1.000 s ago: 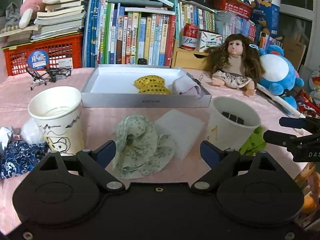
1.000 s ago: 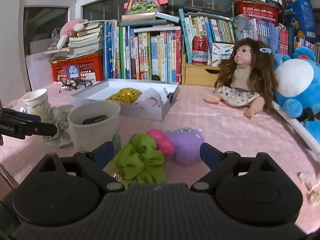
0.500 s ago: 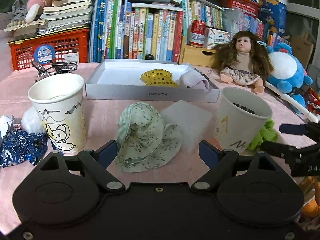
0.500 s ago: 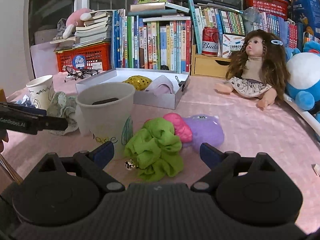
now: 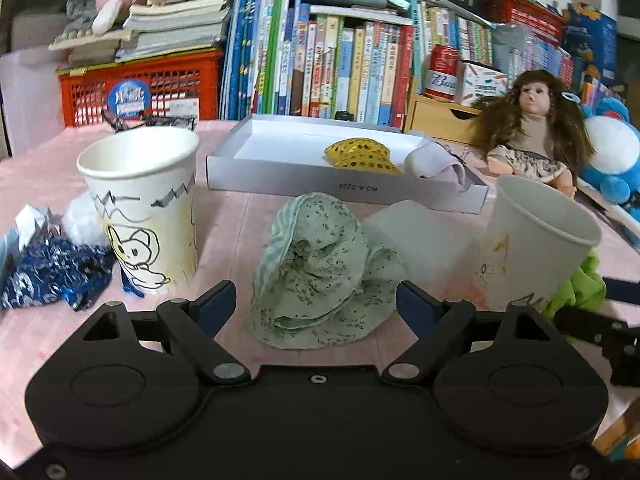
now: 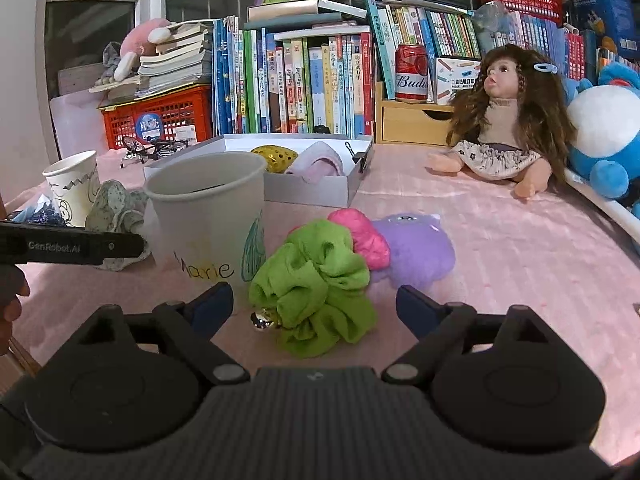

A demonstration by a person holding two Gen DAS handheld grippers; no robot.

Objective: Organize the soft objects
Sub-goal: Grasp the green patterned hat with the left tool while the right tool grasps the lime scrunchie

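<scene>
My left gripper (image 5: 316, 304) is open, its jaws on either side of a crumpled pale green spotted cloth (image 5: 320, 272) on the pink table. My right gripper (image 6: 314, 304) is open, its jaws on either side of a bright green scrunchie (image 6: 316, 284); a pink soft piece (image 6: 362, 236) and a purple plush (image 6: 416, 248) lie just behind it. A white shallow box (image 5: 280, 176) holds a yellow spotted soft item (image 5: 360, 154) and a lilac cloth (image 5: 436, 162). The left gripper's side shows in the right wrist view (image 6: 72, 246).
A paper cup with a drawn mouse (image 5: 144, 204) stands left of the green cloth, and a "Marie" cup (image 6: 208, 224) stands between the grippers. A white foam square (image 5: 420, 232), blue fabric (image 5: 52, 272), a doll (image 6: 508, 120), a blue plush (image 6: 604, 136), and books (image 5: 320, 60) are nearby.
Both grippers have moved forward and lower. The green cloth and the green scrunchie now sit closer, between the open jaws. Nothing has been grasped.
</scene>
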